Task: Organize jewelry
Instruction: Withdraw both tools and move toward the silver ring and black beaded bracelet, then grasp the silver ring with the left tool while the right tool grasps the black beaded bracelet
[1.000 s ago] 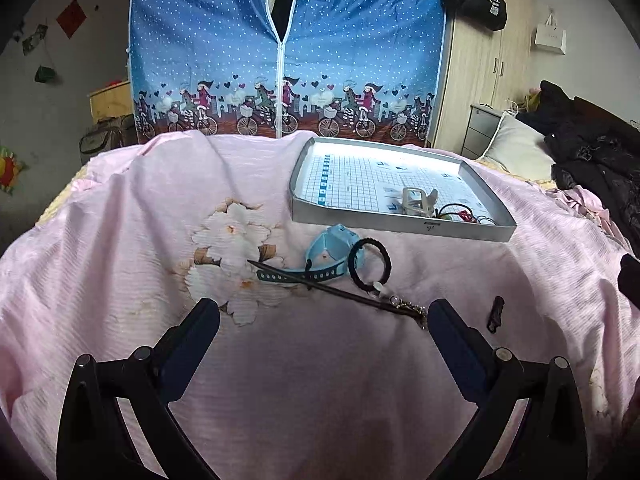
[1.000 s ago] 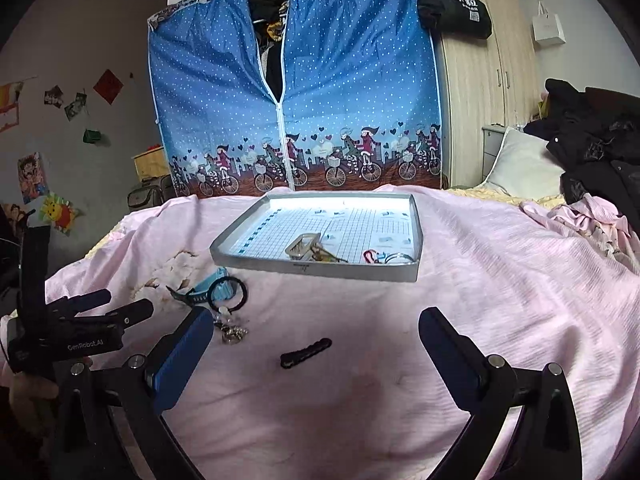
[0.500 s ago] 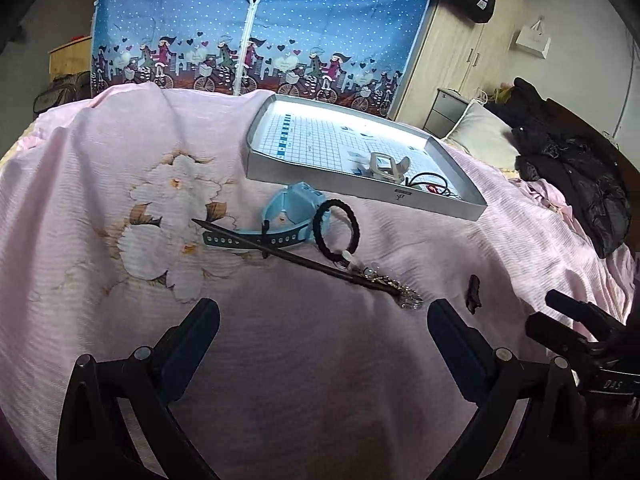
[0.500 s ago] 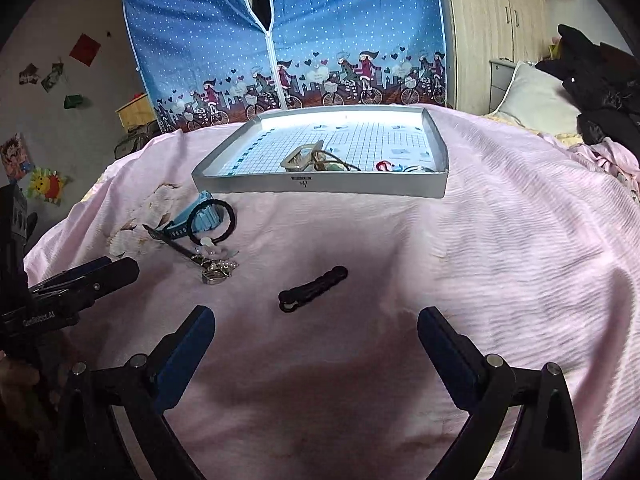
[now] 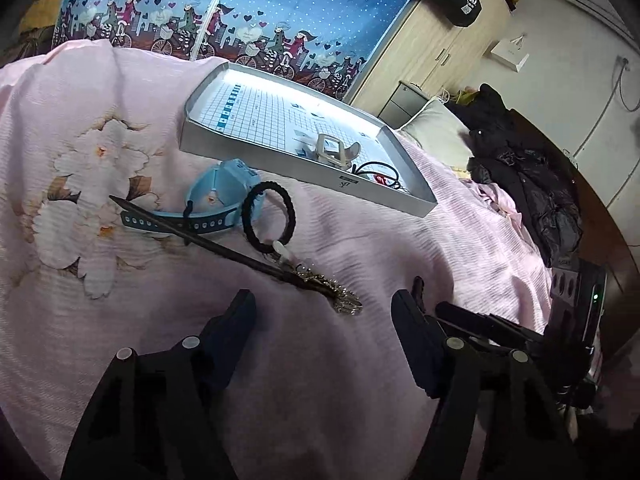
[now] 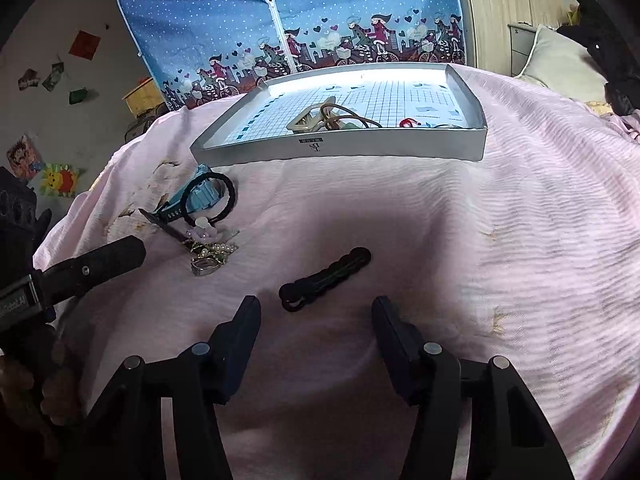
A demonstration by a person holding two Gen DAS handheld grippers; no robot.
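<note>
From my remote seat I judge the job part done. Going left to right on the pink bedspread (image 6: 520,240): the light-blue plastic watch with a perforated strap (image 5: 224,196) lies at far left, overlapped by a black elastic hair tie (image 5: 269,216), and a thin dark hair stick with a beaded metal charm (image 5: 320,284) runs beside them; my left tool (image 5: 322,304) hovers near that charm, jaws wide, empty. Further right a black scalloped hair clip (image 6: 325,278) lies just ahead of my right tool (image 6: 316,312), also wide and empty. Beyond, the shallow white grid-lined tray (image 6: 340,148) already holds a beige clip, cords and a red piece. Four items remain outside.
</note>
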